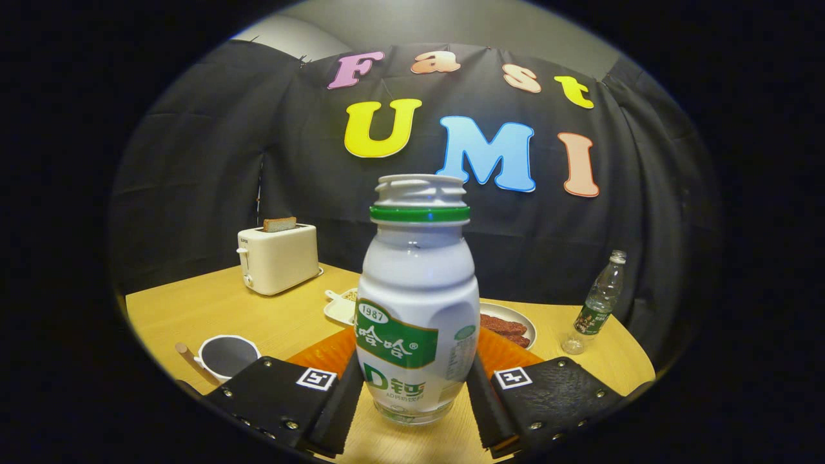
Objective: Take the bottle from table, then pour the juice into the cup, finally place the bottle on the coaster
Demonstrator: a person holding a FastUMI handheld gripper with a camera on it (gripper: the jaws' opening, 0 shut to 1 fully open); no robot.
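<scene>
My claw (416,403) is clamped on the upright, uncapped white plastic bottle (417,309), standing between its fingers on the tabletop (213,309); the white cup (227,356) sits at ten o'clock.

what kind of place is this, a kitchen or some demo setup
Likely a staged booth set up like a breakfast table, not a real kitchen: a toaster, a plate of food and a cup sit on a wooden table. The gripper is shut on the bottle.
</scene>
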